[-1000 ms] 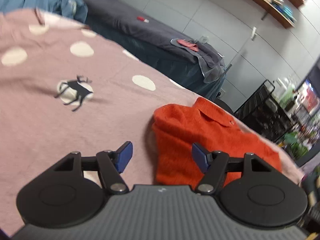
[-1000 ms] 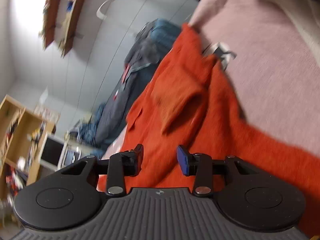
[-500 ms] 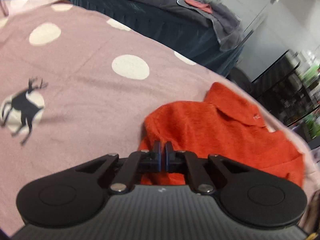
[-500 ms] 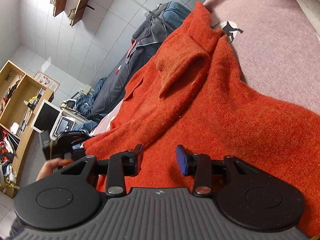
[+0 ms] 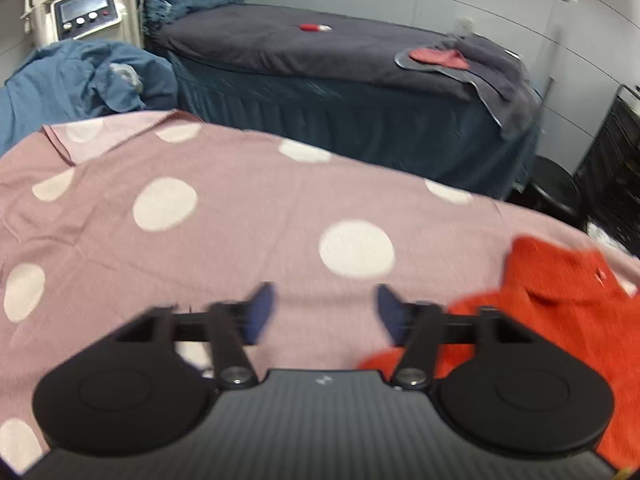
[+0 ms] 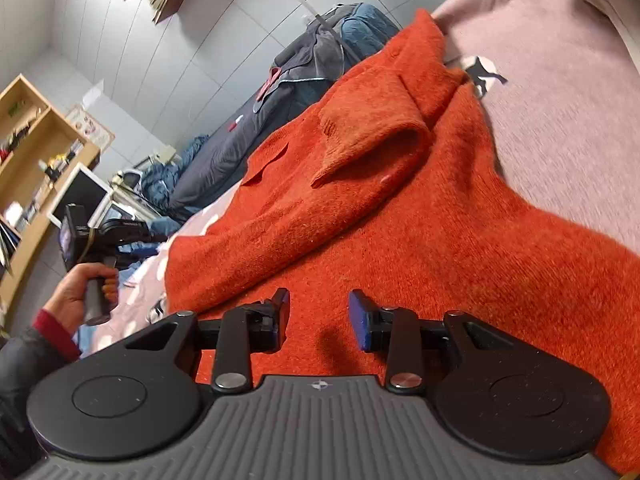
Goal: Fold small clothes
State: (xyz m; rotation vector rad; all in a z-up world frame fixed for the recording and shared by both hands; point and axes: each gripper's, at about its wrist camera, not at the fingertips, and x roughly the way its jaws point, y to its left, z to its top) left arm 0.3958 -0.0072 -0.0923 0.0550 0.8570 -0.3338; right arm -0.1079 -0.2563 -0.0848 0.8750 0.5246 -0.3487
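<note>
An orange knitted sweater lies spread on a pink cover with white dots. One sleeve is folded across its body. My right gripper hovers low over the sweater's near part. Its jaws are closing, and no cloth is pinched between the pads. My left gripper is over bare pink cover, to the left of the sweater. Its jaws are opening with nothing between them. In the right wrist view a hand holds the left gripper's handle beyond the sweater's far edge.
A dark covered bed stands behind the pink cover, with a red cloth on it. A blue cloth heap and a machine with a screen are at the back left. A black cart is at the right.
My left gripper shut at the sweater's edge, then swung left onto bare cover and opened again with nothing in it. My right gripper stayed over the sweater, rolled a little and narrowed its jaws.
</note>
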